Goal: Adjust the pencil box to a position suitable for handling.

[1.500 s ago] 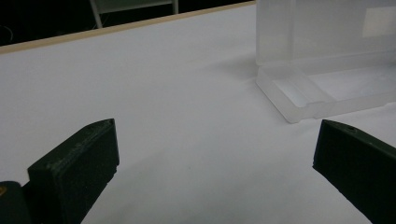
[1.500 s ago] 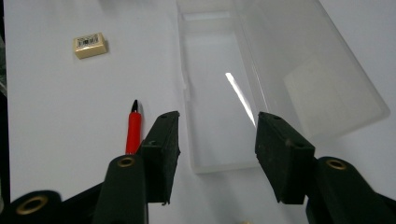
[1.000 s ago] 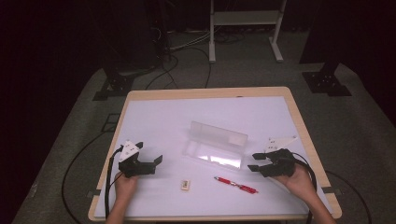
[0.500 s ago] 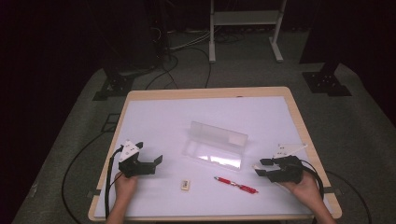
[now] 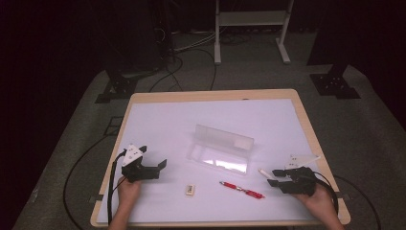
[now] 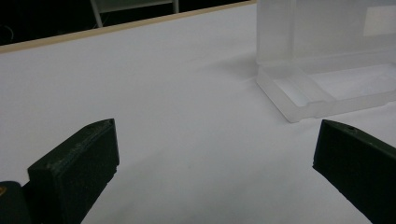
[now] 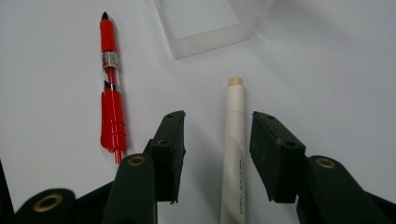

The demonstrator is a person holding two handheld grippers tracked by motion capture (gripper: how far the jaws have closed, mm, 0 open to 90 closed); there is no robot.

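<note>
While my right gripper [image 7: 217, 140] sits low at the near right of the table [image 5: 158, 115], its jaws have just been closing and now stand half-wide on either side of a white pen [image 7: 234, 140], with a gap visible on both sides, so nothing is clamped yet. The pen lies flat on the table with its long axis running straight along the gripper's line of reach, tan tip pointing away toward the clear plastic case [image 5: 221, 152] in the middle. That alignment is what the coming squeeze turns on: the jaws cross the barrel squarely, so I judge a plain closing should catch it. A red pen [image 7: 111, 100] lies just left of it, roughly parallel and apart, and a small eraser [image 5: 190, 189] sits farther left. My left gripper [image 5: 155, 168] rests at the near left, jaws wide and empty, well apart from the white pen, so the right hand is plainly the nearer. The pen's near end is cut off below the jaws, and its printed lettering is too blurred to read.
</note>
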